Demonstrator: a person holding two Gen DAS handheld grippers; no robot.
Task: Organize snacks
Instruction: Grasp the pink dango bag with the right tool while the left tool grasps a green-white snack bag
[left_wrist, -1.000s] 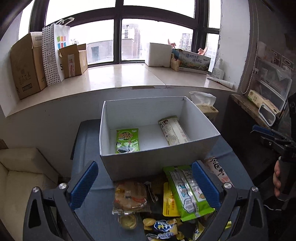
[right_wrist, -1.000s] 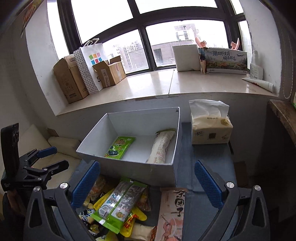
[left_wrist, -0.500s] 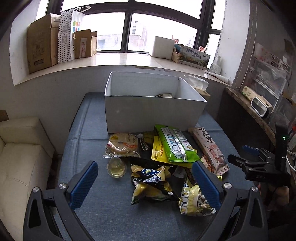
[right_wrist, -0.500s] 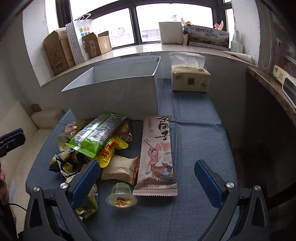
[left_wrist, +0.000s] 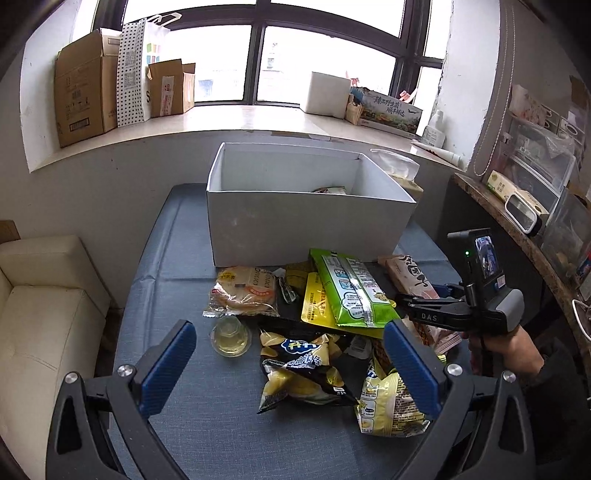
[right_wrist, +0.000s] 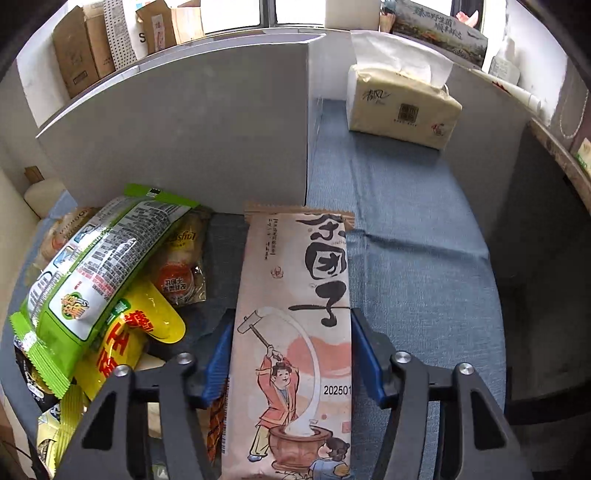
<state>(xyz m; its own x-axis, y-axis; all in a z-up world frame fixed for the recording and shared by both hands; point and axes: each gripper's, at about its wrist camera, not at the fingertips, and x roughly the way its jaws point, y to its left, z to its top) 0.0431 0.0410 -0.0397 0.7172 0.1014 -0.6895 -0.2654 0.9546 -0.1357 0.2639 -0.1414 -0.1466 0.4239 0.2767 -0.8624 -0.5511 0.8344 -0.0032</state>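
A white box (left_wrist: 295, 206) stands at the far end of the blue table, with a snack pack (left_wrist: 330, 190) just showing inside. A heap of snacks lies in front of it: a green pack (left_wrist: 351, 291), a yellow pack (left_wrist: 317, 302), a bread pack (left_wrist: 243, 291), a jelly cup (left_wrist: 231, 336), crisp bags (left_wrist: 303, 373). My left gripper (left_wrist: 291, 365) is open above the heap. My right gripper (right_wrist: 291, 354) has its blue pads against both sides of the long pink rice-cake pack (right_wrist: 295, 332), which lies on the table; it also shows in the left wrist view (left_wrist: 410, 277).
A tissue pack (right_wrist: 402, 103) stands right of the box. A cream sofa (left_wrist: 40, 314) is left of the table. A wooden shelf (left_wrist: 517, 229) with clutter runs along the right. Cardboard boxes (left_wrist: 85, 103) and a paper bag sit on the window sill.
The right gripper dropped low and forward onto the pink pack and its jaws closed in on it. The left gripper shifted slightly closer to the heap and stayed open.
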